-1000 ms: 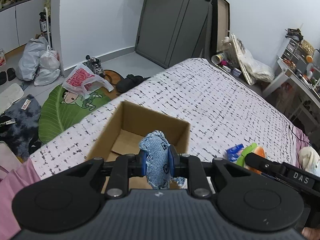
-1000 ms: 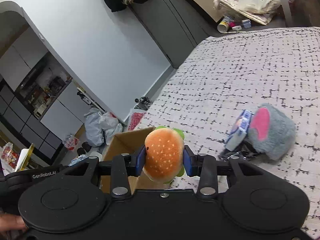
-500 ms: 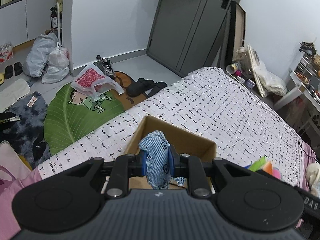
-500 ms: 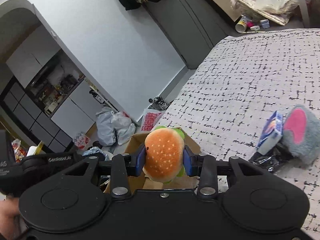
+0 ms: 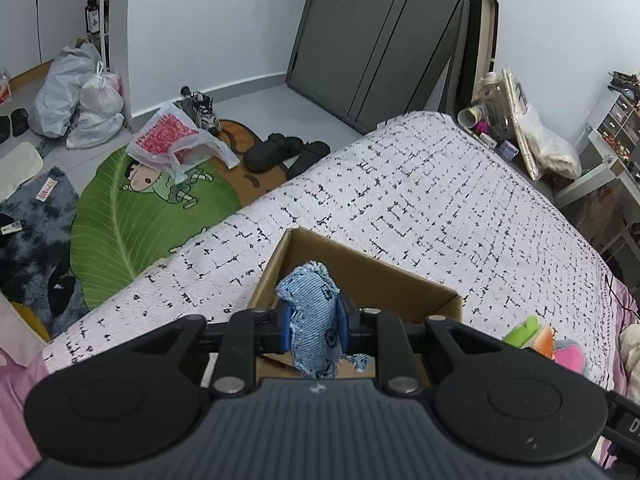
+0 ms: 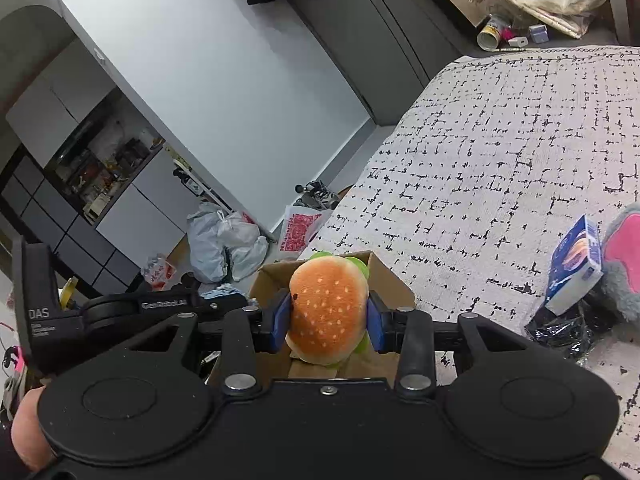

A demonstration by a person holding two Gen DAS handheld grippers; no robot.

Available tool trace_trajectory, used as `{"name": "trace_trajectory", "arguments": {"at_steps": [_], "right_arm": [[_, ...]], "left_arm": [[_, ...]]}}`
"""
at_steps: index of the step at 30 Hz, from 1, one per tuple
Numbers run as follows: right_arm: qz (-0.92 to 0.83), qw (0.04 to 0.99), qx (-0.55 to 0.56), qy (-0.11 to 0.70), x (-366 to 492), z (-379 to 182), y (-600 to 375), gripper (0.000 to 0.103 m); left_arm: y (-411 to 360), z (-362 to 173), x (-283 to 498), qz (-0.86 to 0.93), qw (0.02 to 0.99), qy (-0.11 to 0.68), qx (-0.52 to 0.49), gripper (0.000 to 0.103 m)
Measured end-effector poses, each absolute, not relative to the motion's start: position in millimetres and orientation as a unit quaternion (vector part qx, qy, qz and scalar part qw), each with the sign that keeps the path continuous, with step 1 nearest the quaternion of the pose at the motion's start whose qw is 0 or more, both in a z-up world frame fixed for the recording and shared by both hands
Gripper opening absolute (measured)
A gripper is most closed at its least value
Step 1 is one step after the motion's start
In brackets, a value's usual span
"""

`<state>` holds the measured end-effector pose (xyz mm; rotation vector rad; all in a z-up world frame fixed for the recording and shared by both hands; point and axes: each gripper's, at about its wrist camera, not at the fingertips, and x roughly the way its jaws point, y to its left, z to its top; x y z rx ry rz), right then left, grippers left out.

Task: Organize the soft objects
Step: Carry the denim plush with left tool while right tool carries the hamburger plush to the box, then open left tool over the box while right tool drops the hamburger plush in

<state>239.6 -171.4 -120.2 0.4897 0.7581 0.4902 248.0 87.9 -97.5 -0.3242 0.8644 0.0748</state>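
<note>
My left gripper (image 5: pixel 313 326) is shut on a blue denim soft toy (image 5: pixel 313 320) and holds it over the near edge of an open cardboard box (image 5: pixel 360 276) on the bed. My right gripper (image 6: pixel 327 316) is shut on a plush hamburger (image 6: pixel 327 310) and holds it above the same box (image 6: pixel 390 280). The left gripper also shows at the left of the right wrist view (image 6: pixel 160 306). A grey and pink plush (image 6: pixel 624 260) lies on the bed to the right, and the left wrist view shows part of it (image 5: pixel 568 356).
The bed has a white cover with black marks (image 5: pixel 440 208). A blue carton (image 6: pixel 576 268) and a black wrapper (image 6: pixel 564 330) lie beside the grey plush. On the floor are a green leaf rug (image 5: pixel 132 216), slippers (image 5: pixel 280 152) and plastic bags (image 5: pixel 80 96).
Both grippers have moved toward the box with their toys still held. The box now sits right under the hamburger. The grey plush has slid to the right edge of the right wrist view.
</note>
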Motion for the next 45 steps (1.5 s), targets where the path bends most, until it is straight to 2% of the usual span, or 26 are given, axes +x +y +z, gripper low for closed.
{"name": "trace_trajectory", "arguments": {"at_steps": [13,17,18,20,25,27,29,31,36,40,45], "right_arm": [[0.243,0.861,0.225,0.385,258.4,-134.3,-148.5,0.039],[0.247,0.858,0.229,0.387,262.2,-136.1,-143.6,0.04],[0.25,0.858,0.23,0.385,263.1,-136.7,-142.6,0.043],[0.252,0.856,0.238,0.384,264.4,-136.3,-141.3,0.056],[0.238,0.853,0.247,0.393,264.3,-137.7,-146.5,0.068],[0.228,0.853,0.248,0.399,263.0,-138.4,-149.3,0.073],[0.216,0.856,0.238,0.406,260.2,-137.0,-149.9,0.083],[0.206,0.861,0.228,0.406,255.0,-135.4,-151.4,0.088],[0.192,0.863,0.215,0.415,246.1,-127.4,-156.9,0.091],[0.192,0.872,0.203,0.402,234.8,-112.6,-160.9,0.099],[0.191,0.876,0.198,0.397,225.6,-100.3,-170.9,0.101]], "left_arm": [[97.6,-113.3,267.1,0.034,0.885,0.433,-0.167,0.024],[96.9,-114.1,267.2,0.029,0.882,0.44,-0.168,0.028],[96.4,-113.8,267.0,0.029,0.881,0.441,-0.169,0.031],[95.8,-113.1,265.0,0.03,0.881,0.441,-0.169,0.037],[94.0,-108.1,259.5,0.027,0.882,0.436,-0.178,0.055],[92.0,-103.5,255.2,0.03,0.885,0.429,-0.177,0.073],[89.7,-97.8,247.7,0.042,0.893,0.414,-0.173,0.082],[88.3,-92.8,240.8,0.053,0.898,0.401,-0.17,0.084],[88.7,-85.8,228.1,0.068,0.895,0.4,-0.186,0.085],[87.5,-78.7,216.6,0.077,0.894,0.395,-0.198,0.085],[78.9,-66.1,204.7,0.077,0.901,0.386,-0.185,0.085]]}}
